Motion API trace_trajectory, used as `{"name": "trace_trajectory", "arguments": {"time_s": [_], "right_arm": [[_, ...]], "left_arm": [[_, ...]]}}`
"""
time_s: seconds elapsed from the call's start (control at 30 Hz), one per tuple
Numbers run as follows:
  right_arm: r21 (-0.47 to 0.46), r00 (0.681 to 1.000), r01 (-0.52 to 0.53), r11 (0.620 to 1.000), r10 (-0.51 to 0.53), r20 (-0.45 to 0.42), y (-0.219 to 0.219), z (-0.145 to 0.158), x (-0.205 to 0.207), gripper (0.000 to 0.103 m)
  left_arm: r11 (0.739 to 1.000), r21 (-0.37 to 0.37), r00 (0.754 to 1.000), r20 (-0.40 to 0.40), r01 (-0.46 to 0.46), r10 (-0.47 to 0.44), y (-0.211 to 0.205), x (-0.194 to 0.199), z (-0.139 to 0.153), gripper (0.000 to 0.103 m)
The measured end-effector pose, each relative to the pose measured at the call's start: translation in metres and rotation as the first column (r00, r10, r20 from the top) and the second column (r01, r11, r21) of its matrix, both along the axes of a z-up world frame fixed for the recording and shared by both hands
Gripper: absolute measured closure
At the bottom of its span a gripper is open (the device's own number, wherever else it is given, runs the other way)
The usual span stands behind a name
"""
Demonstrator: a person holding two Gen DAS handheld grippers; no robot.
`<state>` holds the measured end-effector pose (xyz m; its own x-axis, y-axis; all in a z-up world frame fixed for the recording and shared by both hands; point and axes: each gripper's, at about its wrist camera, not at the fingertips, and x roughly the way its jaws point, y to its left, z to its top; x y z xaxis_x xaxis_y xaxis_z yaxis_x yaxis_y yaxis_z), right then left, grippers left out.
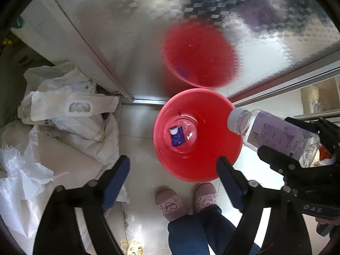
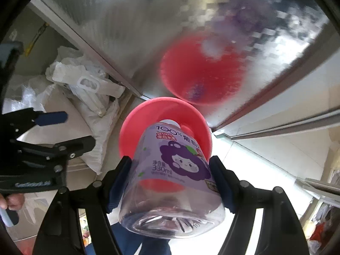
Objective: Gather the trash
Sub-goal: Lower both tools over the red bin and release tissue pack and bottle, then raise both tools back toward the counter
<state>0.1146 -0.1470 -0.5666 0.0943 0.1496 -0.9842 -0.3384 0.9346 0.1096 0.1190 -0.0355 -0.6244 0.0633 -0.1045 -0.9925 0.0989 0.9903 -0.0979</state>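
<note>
Right wrist view: the right tongs [image 2: 170, 178] are holding the empty bottle [image 2: 172, 176], its cap pointing down into the red bin [image 2: 136, 125] just below; the left tongs [image 1: 173, 179] are hanging wide and empty beside it.

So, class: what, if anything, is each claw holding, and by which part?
The right claw grips the clear plastic bottle by its lower body, pads on opposite sides of the purple label. The left claw is open and holds nothing.
</note>
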Motion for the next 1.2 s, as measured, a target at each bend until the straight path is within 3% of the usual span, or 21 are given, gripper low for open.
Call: {"name": "trace_trajectory", "arguments": {"time_s": [0.2,0.37,0.6,0.77,1.0,1.2], "right_arm": [[-0.014,1.000,-0.016,1.000,0.016,0.006,0.002,0.002,0.000,0.030],[-0.027,0.999,-0.026,0.999,0.027,0.029,0.002,0.010,-0.004,0.017],[-0.035,0.998,-0.015,0.999,0.017,0.063,-0.002,0.042,-0.013,0.008],[-0.045,0.995,0.004,0.999,0.001,0.100,-0.010,0.092,-0.027,0.004],[-0.052,0.988,0.042,0.998,-0.034,0.150,-0.021,0.182,-0.049,0.001],[-0.083,0.977,0.104,0.991,-0.086,0.197,-0.032,0.258,-0.066,0.001]], "left_arm": [[1.000,-0.007,1.000,0.016,-0.001,0.001,0.006,-0.002,0.007,0.011],[1.000,0.029,0.999,0.032,0.001,-0.002,0.005,-0.007,0.022,0.001],[1.000,0.020,0.999,0.050,0.014,-0.015,0.006,-0.016,0.060,0.000],[1.000,-0.002,0.997,0.076,0.014,-0.014,0.005,-0.030,0.112,0.000],[1.000,0.024,0.991,0.134,0.007,-0.010,-0.004,-0.053,0.209,0.000],[1.000,-0.003,0.982,0.190,0.004,-0.004,-0.013,-0.072,0.293,0.000]]}}
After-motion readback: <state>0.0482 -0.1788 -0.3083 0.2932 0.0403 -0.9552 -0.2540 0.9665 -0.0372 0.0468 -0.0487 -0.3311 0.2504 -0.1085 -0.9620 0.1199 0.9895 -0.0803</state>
